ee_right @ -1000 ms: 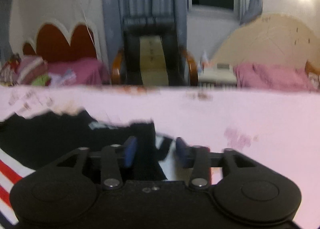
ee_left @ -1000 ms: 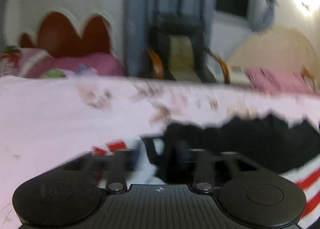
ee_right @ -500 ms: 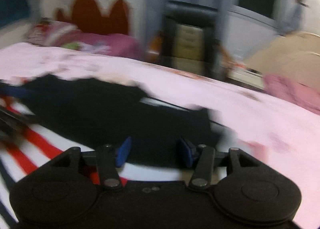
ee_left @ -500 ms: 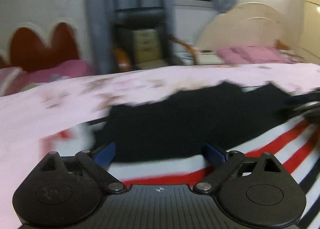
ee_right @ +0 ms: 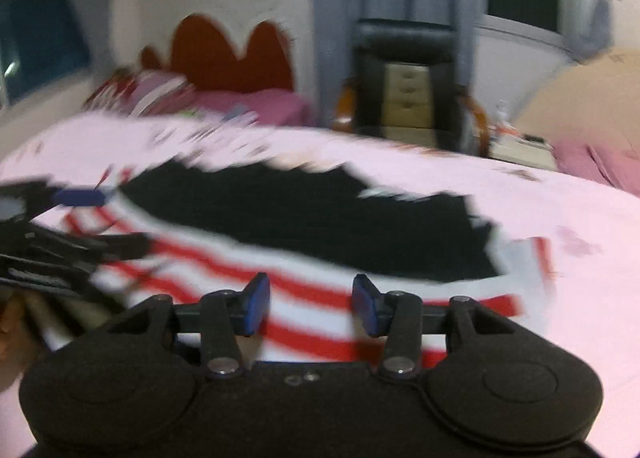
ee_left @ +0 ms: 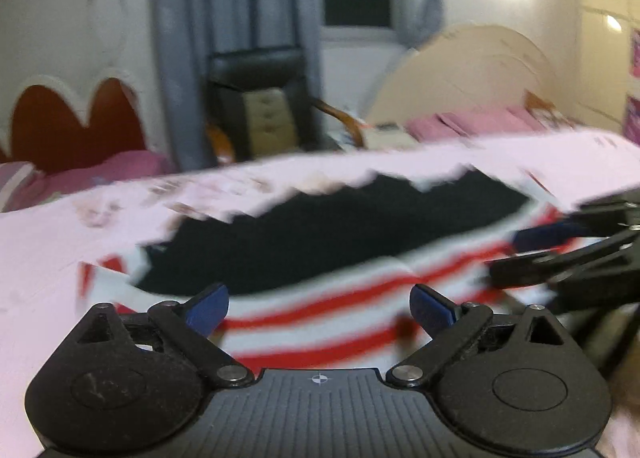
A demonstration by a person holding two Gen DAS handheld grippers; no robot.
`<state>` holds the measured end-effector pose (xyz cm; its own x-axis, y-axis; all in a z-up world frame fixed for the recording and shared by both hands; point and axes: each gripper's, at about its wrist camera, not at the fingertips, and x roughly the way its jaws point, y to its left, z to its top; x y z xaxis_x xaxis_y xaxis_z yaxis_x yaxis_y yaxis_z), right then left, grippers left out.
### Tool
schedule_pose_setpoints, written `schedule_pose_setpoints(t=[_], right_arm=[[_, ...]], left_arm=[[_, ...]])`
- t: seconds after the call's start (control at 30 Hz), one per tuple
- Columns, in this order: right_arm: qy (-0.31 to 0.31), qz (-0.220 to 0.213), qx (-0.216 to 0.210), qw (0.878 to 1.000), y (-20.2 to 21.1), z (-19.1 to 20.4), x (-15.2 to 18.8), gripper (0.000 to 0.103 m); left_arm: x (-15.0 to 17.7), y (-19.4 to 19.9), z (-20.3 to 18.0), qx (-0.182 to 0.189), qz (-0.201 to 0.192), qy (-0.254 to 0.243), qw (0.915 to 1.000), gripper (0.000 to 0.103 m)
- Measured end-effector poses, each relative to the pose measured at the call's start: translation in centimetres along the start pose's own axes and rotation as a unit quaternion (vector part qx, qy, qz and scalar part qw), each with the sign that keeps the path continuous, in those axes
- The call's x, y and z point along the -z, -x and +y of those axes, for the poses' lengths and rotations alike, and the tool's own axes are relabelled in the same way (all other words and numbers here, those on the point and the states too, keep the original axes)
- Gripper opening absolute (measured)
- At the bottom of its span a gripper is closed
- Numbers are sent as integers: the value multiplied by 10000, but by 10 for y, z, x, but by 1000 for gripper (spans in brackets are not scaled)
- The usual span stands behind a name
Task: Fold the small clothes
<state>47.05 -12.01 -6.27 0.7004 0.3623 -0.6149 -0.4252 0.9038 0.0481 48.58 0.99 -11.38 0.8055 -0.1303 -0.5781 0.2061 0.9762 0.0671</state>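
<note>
Left wrist view: a small garment [ee_left: 320, 254], black across its far part and red-and-white striped nearer the camera, lies flat on a pink bed sheet [ee_left: 60, 250]. The left hand-held gripper [ee_left: 320, 310], jaws just opened wide, hovers over the stripes with nothing between its pads. The right hand-held gripper [ee_left: 560, 254] reaches in at the garment's right edge.

Right wrist view: the right hand-held gripper's jaws stand half spread above the stripes, gripping nothing. Blurred.
</note>
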Motion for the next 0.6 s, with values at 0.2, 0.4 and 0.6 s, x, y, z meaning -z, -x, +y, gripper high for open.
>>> schedule_pose_setpoints(t=[0.2,0.4,0.6], right_arm=[[487,182,233,9984,8,12,22,51],[38,371,926,9950,54,-46,54,56],[-234,34,1196,9925,91,-40,58,45]], left_arm=[[24,9,31,-119,212,362,9991,103],[52,36,66,-508,289,531,9969,103],[48,69,35,-488,-44,342,9982,103]])
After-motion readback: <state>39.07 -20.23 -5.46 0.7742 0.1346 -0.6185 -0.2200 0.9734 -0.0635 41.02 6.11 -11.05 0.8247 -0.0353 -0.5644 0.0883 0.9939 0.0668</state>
